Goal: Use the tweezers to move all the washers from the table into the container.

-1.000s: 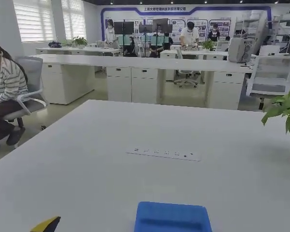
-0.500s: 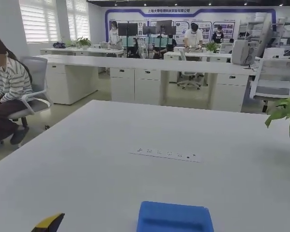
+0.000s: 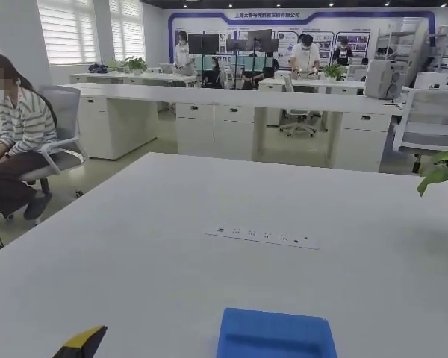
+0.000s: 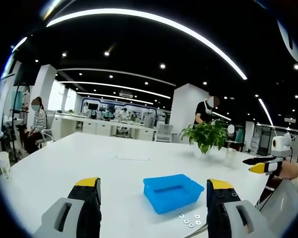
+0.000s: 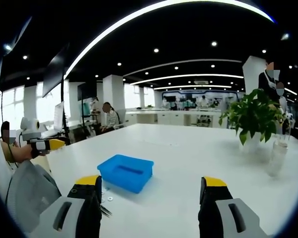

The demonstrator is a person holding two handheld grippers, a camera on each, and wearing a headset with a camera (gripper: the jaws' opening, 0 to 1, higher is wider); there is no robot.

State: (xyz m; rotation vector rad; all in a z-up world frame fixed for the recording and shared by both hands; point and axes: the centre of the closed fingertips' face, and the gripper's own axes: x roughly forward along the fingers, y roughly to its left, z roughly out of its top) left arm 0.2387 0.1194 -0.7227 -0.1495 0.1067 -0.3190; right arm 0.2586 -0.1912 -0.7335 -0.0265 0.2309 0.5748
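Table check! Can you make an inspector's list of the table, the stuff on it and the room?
Surface: white table, flat, with a built-in socket strip.
Job's things: blue container, open on top; washers lie on the table beside it; a thin metal piece, maybe the tweezers, lies near them.
Clutter: potted plant, clear bottle, white cup.
Grippers: left gripper and right gripper, jaws apart, holding nothing.
Cables: nothing seen.
Surroundings: office desks, seated person, people standing farther back.
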